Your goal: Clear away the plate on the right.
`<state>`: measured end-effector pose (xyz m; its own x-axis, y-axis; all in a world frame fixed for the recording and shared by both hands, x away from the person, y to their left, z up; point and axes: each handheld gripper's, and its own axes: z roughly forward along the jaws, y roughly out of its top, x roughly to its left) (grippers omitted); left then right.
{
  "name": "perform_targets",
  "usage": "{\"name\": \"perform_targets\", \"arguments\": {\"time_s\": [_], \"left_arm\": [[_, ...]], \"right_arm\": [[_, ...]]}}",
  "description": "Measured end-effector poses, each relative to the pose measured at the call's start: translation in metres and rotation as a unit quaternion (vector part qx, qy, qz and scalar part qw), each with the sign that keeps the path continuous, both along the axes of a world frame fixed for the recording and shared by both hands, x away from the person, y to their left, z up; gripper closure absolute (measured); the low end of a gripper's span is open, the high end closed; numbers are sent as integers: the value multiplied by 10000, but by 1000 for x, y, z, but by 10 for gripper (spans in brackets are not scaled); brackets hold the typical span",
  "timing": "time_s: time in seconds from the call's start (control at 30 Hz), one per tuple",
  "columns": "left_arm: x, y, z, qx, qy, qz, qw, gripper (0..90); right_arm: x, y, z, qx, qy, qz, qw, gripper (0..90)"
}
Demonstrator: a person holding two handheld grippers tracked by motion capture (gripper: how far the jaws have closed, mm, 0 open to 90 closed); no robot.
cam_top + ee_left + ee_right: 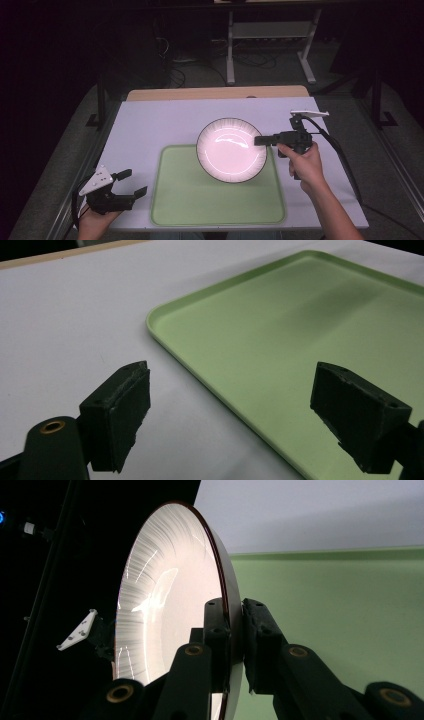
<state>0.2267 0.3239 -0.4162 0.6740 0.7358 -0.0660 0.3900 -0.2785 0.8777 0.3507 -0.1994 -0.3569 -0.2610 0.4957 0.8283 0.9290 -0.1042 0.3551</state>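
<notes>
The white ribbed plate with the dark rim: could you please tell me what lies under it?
Beneath the white ribbed plate with the dark rim, held by the right tongs, lies the pale green plastic tray. The tray's far corner is covered.

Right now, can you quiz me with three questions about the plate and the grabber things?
1. True or false: the right gripper is clamped on the rim of the plate.
2. What colour is the tray under the plate? A) blue B) green C) red
3. Are the jaws of the left gripper open or shut?

Key:
1. True. In the right gripper view the two jaws pinch the plate's edge.
2. B, green.
3. Open. In the left gripper view they stand wide apart with nothing between them, above the table and the tray's edge.
</notes>
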Motion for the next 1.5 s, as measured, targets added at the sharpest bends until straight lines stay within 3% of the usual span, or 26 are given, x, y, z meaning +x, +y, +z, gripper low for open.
{"name": "perform_targets", "arguments": {"time_s": [0.43,0.67,1.5], "left_arm": [[0,0,-1,21,13,-19,10000,160],[1,0,-1,29,17,-20,10000,160],[1,0,-1,49,24,-24,10000,160]], "right_arm": [[6,16,-19,-159,10,29,9999,808],[7,21,-27,-365,-13,20,9993,805],[7,25,-48,-433,82,-18,9990,798]]}}
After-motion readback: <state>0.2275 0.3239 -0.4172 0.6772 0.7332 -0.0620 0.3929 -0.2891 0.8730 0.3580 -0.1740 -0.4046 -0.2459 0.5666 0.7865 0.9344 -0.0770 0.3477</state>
